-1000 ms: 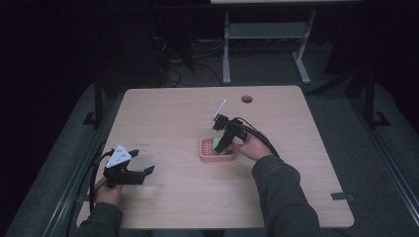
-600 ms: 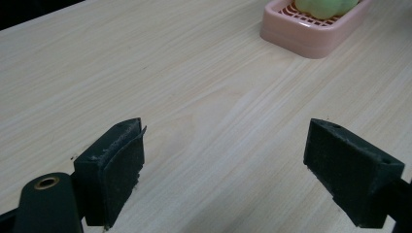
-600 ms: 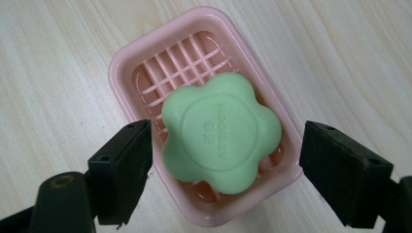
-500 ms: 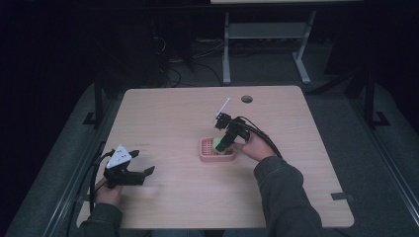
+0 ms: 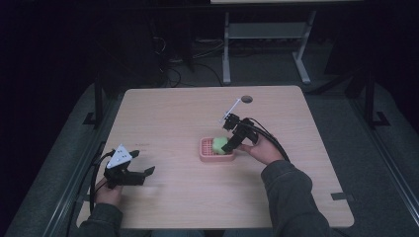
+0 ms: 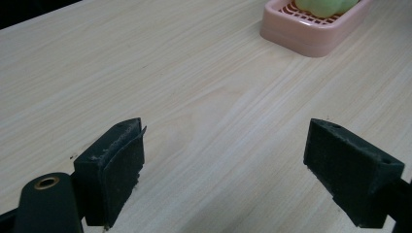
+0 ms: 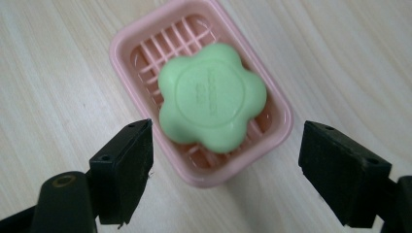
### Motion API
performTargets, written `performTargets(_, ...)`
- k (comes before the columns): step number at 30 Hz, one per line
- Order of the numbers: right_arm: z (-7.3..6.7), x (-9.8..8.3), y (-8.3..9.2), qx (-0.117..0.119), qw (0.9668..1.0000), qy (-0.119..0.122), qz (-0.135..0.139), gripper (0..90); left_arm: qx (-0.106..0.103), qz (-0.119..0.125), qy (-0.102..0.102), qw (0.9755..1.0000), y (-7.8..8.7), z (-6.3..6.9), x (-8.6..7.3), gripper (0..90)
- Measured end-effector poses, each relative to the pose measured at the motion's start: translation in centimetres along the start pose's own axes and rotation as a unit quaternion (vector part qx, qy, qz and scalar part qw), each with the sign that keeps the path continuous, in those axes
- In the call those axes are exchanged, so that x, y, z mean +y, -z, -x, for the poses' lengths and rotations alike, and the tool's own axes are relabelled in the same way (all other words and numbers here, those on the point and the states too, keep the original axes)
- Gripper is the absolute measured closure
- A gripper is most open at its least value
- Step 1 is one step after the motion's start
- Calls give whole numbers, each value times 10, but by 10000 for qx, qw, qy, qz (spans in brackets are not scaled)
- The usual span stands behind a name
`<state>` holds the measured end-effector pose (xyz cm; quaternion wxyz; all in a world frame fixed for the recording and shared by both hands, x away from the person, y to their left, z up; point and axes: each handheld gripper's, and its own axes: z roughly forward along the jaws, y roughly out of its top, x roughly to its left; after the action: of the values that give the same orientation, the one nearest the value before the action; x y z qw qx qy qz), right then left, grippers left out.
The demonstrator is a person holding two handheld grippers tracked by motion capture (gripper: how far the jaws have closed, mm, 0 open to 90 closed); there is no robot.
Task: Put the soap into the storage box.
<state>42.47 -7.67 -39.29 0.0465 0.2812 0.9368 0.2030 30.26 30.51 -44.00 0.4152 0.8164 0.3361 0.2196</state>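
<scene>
A green flower-shaped soap (image 7: 213,97) lies in a pink slatted soap dish (image 7: 131,43) near the middle of the wooden table (image 5: 188,118). My right gripper (image 7: 223,167) hovers just above the dish, open, its jaws spread wider than the soap and apart from it. In the high view that right gripper (image 5: 232,143) sits at the dish's right end, over the soap (image 5: 219,145) and the dish (image 5: 205,148). My left gripper (image 5: 136,174) rests open near the table's front left corner. The left gripper view shows its own open jaws (image 6: 223,170) over bare wood, with the dish (image 6: 311,34) far ahead.
A round cable hole (image 5: 246,98) is cut in the table near its far edge. A white metal stand (image 5: 262,34) and cables lie on the dark floor behind the table. A dark tab (image 5: 342,196) sticks to the table's front right corner.
The right gripper has shifted slightly lower over the soap dish. The left gripper has stayed where it was.
</scene>
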Motion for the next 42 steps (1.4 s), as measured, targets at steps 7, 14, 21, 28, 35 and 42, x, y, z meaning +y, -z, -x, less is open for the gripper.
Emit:
performTargets(7, 0, -12, 7, -20, 9999, -72, 76, 203, -9, 6, 16, 10000, -1, 1, 0, 144)
performTargets(14, 4, -26, 10, -24, 9998, -188, 6, 197, -8, -15, -19, 10000, -1, 1, 0, 144)
performTargets(21, 3, -34, 17, -21, 9997, -224, 81, 202, -4, -22, -23, 10000, -1, 1, -1, 144)
performTargets(28, 5, -47, 20, 14, 9994, -316, 134, 201, -6, -38, -34, 10000, -1, 1, -1, 144)
performTargets(35, 5, -57, 22, 7, 9992, -370, 137, 202, -6, -38, -28, 10000, -2, 1, -1, 144)
performTargets(42, 6, -70, 21, 4, 9988, -486, 55, 201, -21, -59, -35, 10000, -2, 2, -1, 144)
